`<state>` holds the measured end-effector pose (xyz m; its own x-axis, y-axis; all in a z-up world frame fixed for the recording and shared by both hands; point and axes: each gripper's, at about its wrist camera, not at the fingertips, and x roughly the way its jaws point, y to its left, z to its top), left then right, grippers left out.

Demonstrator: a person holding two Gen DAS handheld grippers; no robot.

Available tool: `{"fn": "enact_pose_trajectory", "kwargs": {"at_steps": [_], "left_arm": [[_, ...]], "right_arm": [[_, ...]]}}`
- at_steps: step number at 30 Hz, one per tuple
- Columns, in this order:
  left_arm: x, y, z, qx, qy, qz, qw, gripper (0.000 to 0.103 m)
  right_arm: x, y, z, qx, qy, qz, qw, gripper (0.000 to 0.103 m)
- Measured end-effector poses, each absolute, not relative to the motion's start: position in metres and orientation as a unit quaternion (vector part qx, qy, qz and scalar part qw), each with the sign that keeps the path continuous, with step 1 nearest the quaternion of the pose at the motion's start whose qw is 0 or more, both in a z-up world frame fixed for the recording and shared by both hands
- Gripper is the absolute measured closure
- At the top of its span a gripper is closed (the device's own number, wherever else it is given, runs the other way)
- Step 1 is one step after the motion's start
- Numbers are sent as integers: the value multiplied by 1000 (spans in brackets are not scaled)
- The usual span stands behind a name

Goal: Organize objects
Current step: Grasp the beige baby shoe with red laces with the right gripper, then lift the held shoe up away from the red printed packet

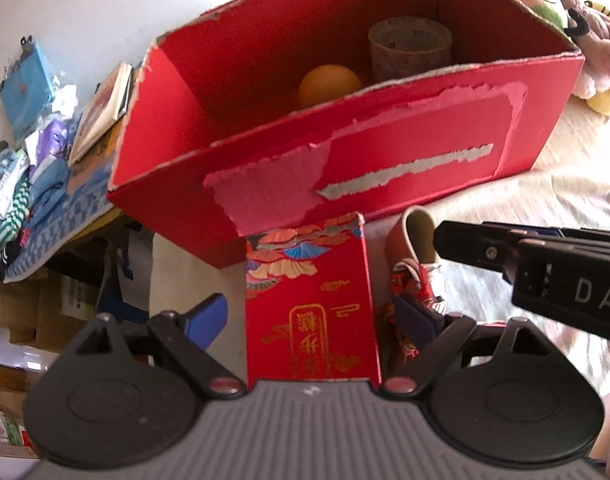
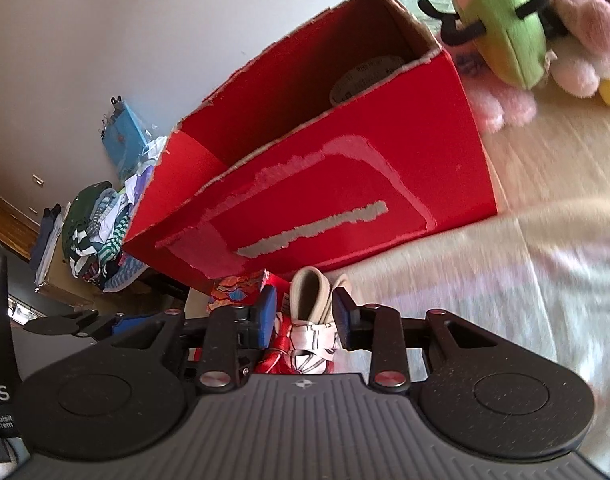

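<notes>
Bedsheet (image 2: pixel 505 280) under red box (image 1: pixel 385 152), left gripper (image 1: pixel 311 316) released, right gripper (image 2: pixel 305 312) grasping shoe (image 2: pixel 309 300)

An open red cardboard box (image 1: pixel 385 152) sat on the pale bedsheet (image 1: pixel 545 208), holding an orange ball (image 1: pixel 329 82) left of a patterned tape roll (image 1: pixel 411 46). Nearer lay a red gift packet (image 1: pixel 311 308), a small shoe (image 1: pixel 417 248) to its right. Plush toys (image 1: pixel 585 48) sat far right.

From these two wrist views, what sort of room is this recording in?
Probably a bedroom: the red box sits on a pale sheet, plush toys lie behind it, and folded clothes are piled alongside.
</notes>
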<state>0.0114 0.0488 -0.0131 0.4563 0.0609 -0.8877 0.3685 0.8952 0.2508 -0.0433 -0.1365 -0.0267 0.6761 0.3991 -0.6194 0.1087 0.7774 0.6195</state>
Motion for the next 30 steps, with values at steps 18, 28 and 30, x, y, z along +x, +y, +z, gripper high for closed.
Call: {"fn": "enact_pose_trajectory", "kwargs": {"at_steps": [18,28,30], "left_arm": [[9,64,-25,174,495,-139,840,12],[8,84,-23,112,494,-182,843,20],[7,85,-23,113,491,-183,844,21]], "right_arm": [[-53,-154,-54,378,405,94,827,63],[-52,-150,-58,387,407,124,818,62],[-51,-149,-60,388,409,127,816,62]]}}
